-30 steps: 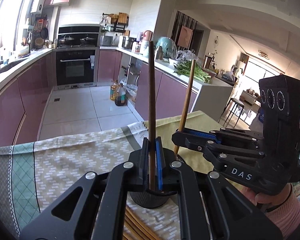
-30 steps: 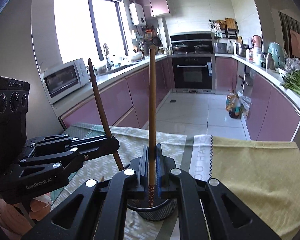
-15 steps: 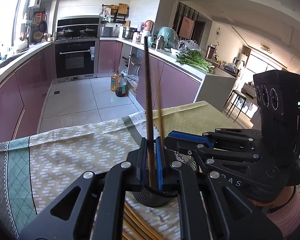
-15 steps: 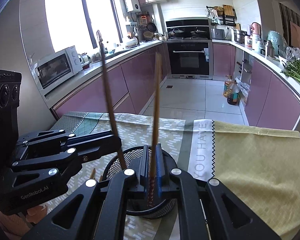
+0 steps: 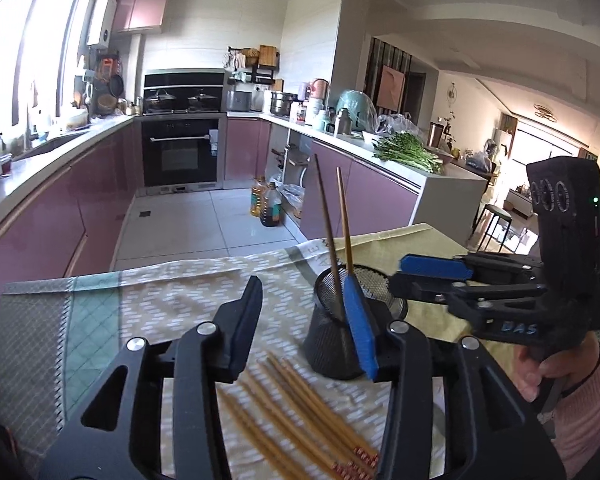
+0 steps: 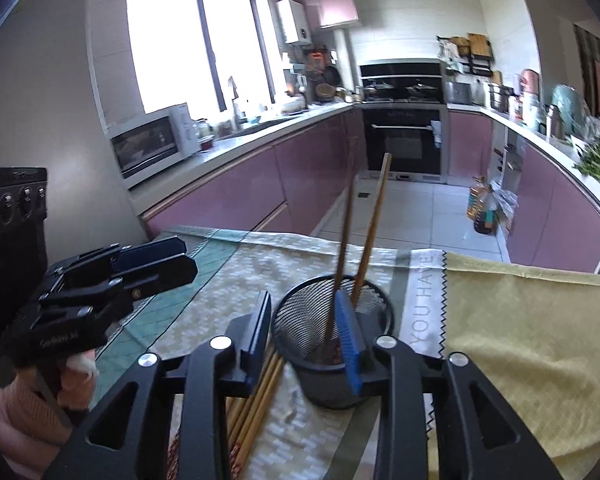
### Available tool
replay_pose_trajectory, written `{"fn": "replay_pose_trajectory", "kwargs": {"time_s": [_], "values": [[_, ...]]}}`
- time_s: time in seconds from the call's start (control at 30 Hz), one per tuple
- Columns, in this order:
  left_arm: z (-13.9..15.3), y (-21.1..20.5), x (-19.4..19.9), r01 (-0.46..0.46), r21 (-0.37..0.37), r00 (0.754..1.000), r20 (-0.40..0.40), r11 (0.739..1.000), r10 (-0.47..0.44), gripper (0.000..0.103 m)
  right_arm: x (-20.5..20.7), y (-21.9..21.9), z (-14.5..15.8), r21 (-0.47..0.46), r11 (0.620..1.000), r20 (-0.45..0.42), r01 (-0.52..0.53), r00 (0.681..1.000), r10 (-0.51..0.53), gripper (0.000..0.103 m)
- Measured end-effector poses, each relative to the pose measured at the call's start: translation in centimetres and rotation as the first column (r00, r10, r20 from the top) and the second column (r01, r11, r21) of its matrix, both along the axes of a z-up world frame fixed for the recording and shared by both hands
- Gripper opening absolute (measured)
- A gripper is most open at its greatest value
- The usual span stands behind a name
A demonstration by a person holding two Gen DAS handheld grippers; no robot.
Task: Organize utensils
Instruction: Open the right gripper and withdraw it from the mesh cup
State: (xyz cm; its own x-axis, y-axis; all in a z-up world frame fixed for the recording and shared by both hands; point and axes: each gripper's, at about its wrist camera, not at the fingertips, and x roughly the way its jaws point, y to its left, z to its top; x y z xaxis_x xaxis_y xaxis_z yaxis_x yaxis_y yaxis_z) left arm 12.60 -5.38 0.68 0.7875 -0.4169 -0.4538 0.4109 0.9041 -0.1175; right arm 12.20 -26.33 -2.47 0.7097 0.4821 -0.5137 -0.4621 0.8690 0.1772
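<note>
A black mesh cup (image 5: 328,344) stands on the patterned tablecloth (image 5: 160,296). Two chopsticks lean in it, a dark one (image 5: 325,216) and a light one (image 5: 343,216), free of any pad. My left gripper (image 5: 304,320) sits just before the cup with its jaws opening and nothing between them. Several loose chopsticks (image 5: 300,408) lie on the cloth under it. To the right of the cup, my right gripper (image 5: 414,274) hovers at rim height. In the right wrist view, my right gripper (image 6: 304,324) has its jaws opening just short of the cup (image 6: 328,388), and my left gripper (image 6: 176,260) is at the left.
The yellow part of the cloth (image 6: 520,320) covers the table's right side. Beyond the far table edge (image 5: 220,260) is the kitchen floor with oil bottles (image 5: 266,206) and purple cabinets. A hand in a pink sleeve (image 5: 580,412) holds the right gripper.
Each gripper held one chopstick upright over the cup. Both chopsticks now stand in the cup, both pairs of jaws have parted, and the grippers have drawn back and apart.
</note>
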Motion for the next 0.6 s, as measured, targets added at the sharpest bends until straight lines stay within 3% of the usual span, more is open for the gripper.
{"fn": "replay_pose_trajectory", "kwargs": {"time_s": [0.07,0.23,0.37,0.6], "values": [[-0.7,1.0,-1.1,-0.011,0.012,1.000,-0.016,1.000,0.011,0.049,-1.1,0.3,-0.2,-0.006,0.999,0.001,-0.034,0.999,0.034,0.038],[-3.5,2.8,-2.1,-0.029,0.058,0.994,-0.107,0.998,0.035,0.049,-2.8,1.6,-2.5,-0.029,0.995,-0.070,-0.091,0.994,0.089,0.039],[-6.8,3.2,-2.5,-0.015,0.087,0.980,-0.198,0.996,0.032,0.049,-2.9,2.2,-4.9,-0.027,0.995,-0.149,-0.101,0.984,0.096,0.039],[-10.2,3.0,-2.6,0.000,0.096,0.958,-0.285,0.995,0.027,0.049,-3.1,2.8,-7.0,-0.022,0.996,-0.213,-0.092,0.973,0.085,0.039]]}}
